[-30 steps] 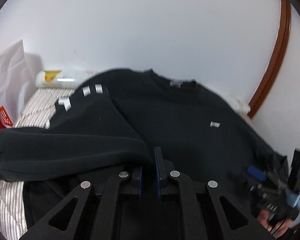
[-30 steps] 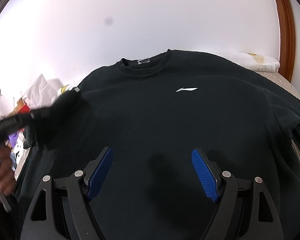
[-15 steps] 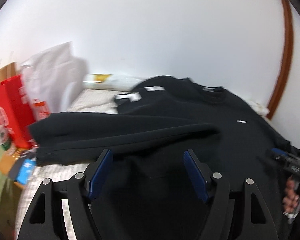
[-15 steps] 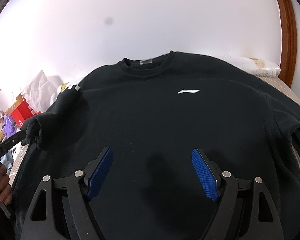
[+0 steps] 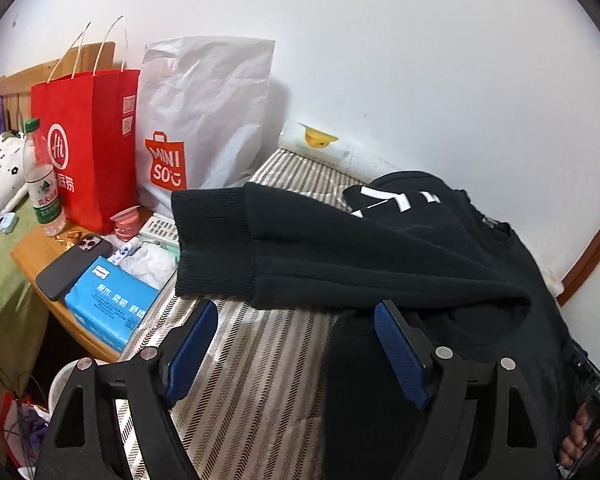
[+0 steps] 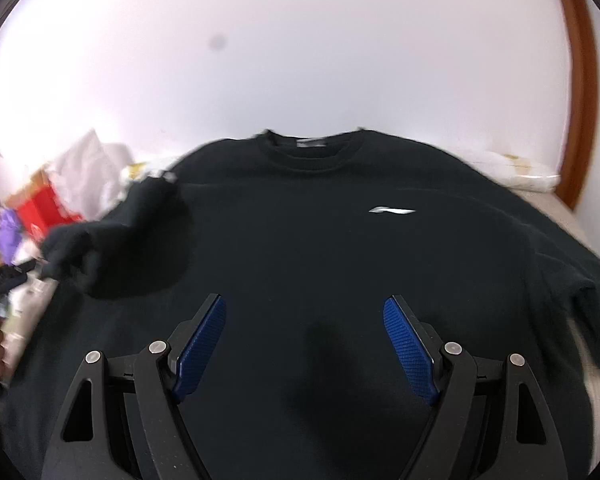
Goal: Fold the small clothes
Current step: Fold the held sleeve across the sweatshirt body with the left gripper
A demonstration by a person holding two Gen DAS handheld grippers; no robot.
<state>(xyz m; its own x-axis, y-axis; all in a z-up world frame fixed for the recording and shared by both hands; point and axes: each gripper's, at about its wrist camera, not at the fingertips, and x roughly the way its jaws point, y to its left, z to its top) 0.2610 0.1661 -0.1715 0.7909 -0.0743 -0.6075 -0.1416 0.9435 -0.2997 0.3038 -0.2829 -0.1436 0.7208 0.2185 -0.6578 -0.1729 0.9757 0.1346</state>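
A black sweatshirt (image 6: 320, 248) with a small white chest logo (image 6: 392, 211) lies face up on a striped mattress (image 5: 260, 380). Its one sleeve (image 5: 340, 256) is laid sideways, the ribbed cuff (image 5: 216, 248) pointing at the bedside. My left gripper (image 5: 296, 344) sits just short of that sleeve, low over the mattress; its jaws are opening and nothing is pressed between the blue pads (image 5: 192, 348). My right gripper (image 6: 304, 340) hovers open above the sweatshirt's lower front, with only cloth beneath. The other sleeve (image 6: 580, 304) lies out at the right.
Left of the bed, a wooden bedside table (image 5: 32, 256) carries a red paper bag (image 5: 88, 140), a white shopping bag (image 5: 204, 120), a water bottle (image 5: 42, 184), a phone (image 5: 74, 264) and a blue tissue pack (image 5: 108, 304). A white wall stands close behind the bed.
My left gripper went from shut on the sleeve to open and drew back to the left; the sleeve now lies loose. The right gripper stayed open over the sweatshirt, shifting only slightly.
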